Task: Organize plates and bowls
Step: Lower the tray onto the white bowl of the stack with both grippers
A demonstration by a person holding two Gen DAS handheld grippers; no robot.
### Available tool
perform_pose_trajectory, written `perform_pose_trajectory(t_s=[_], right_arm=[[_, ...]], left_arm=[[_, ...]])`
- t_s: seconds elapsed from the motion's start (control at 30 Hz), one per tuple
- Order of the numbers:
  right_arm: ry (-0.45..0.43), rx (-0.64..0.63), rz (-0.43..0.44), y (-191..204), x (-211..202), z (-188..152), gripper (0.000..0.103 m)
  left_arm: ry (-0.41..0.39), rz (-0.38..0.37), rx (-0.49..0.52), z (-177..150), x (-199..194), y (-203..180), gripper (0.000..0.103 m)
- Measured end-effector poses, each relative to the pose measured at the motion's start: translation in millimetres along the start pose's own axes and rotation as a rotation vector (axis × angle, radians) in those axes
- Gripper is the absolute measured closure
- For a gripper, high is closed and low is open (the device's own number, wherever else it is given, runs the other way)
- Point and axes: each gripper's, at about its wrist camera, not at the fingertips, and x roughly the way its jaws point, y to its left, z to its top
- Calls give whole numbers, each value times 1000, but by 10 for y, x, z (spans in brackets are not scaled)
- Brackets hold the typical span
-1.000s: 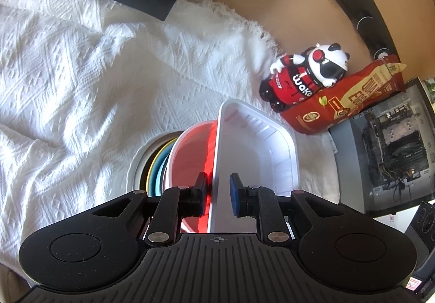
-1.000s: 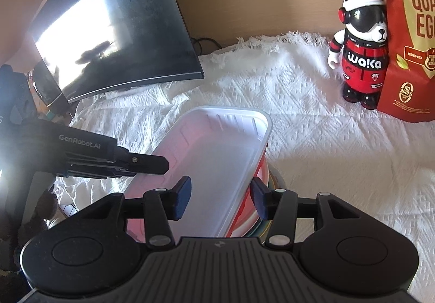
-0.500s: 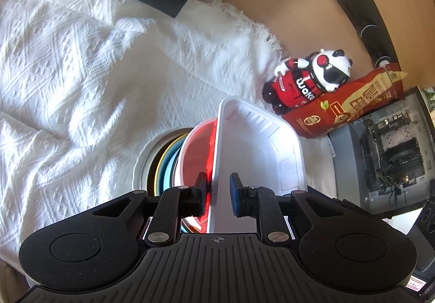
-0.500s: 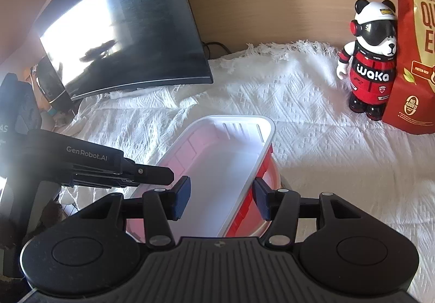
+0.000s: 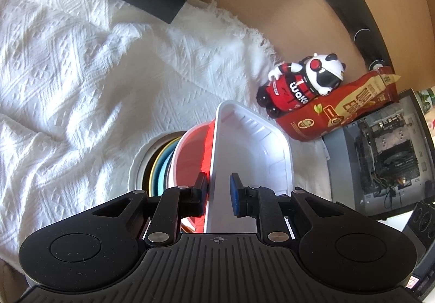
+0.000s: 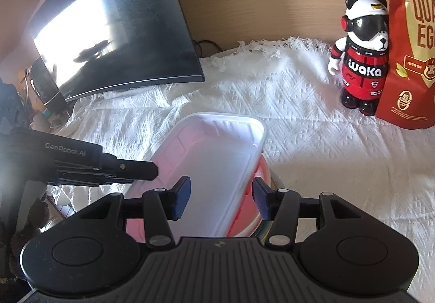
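1. The white woven cloth (image 6: 312,156) covers the whole work surface; its fringed far edge meets the wooden wall, and its near part is cut off behind both gripper bodies.
2. The dark curved monitor (image 6: 117,39) stands beyond the white tray, toward the left in the right wrist view. Glare washes out half its screen, and its foot is hidden.
3. The red snack pouch (image 6: 410,63) stands well beyond the tray to the right, cut off by the picture's edge, so its print reads only in part.
4. The white tray (image 5: 252,156), a rectangular plastic tub, sits on top of the stack of dishes in the middle of the cloth. Its near end is hidden behind the grippers.
5. The red bowl (image 5: 193,150) lies directly under the tray, with only its side showing.
6. Beneath the bowl, the stacked plates (image 5: 160,167) show as thin yellow, blue and white rims; how many there are I cannot tell.
7. The panda figure (image 6: 361,58) stands just beside the pouch, upright.
8. The left gripper (image 5: 218,194) has its fingers narrowly apart across the tray's long side wall: the outer pad is against the wall, while the inner blue pad stands slightly off it, so whether the grip is firm I cannot tell.
9. The right gripper (image 6: 220,201) hovers with fingers spread wide over the tray's other long rim, touching nothing that I can see.
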Motion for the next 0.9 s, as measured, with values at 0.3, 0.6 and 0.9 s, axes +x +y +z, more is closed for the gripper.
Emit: perform_pose_trajectory(t_s=[0.3, 0.6, 0.9], right_arm=[[-11, -37, -48, 52, 139, 130, 52], [28, -26, -41, 14, 191, 33, 52], [30, -34, -22, 92, 126, -22, 52]], left_arm=[[4, 14, 2, 135, 160, 34, 84], [21, 20, 30, 31, 174, -6, 84], [11, 36, 51, -19, 113, 6, 84]])
